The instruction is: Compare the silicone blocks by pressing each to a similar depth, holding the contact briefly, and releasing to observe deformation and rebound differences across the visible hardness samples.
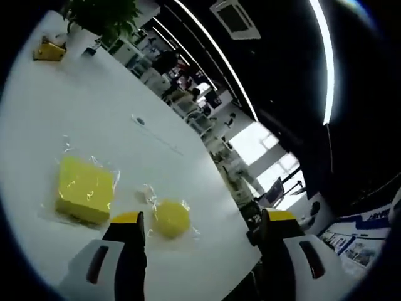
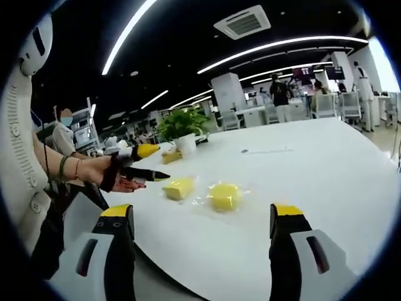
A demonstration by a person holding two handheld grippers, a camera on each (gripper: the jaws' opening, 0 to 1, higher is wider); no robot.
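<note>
Surface (image 1: pixel 75 106), white, runs to an edge near the left gripper (image 1: pixel 200 235); its jaws gape wide, holding nothing. Square yellow block (image 1: pixel 84 190) and round yellow block (image 1: pixel 171 218) lie apart ahead. Right gripper (image 2: pixel 203 226) jaws gape wide, empty; both blocks sit near the surface's edge beside the left gripper, much bare top beyond.

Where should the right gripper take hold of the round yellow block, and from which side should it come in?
Grip the round yellow block across its curved sides, probably from above with the jaws straddling it. It lies flat and low on the white table in a loose clear wrapper, so a level approach would likely catch film. The right gripper is open and apart from it. The square block sits close beside.
</note>
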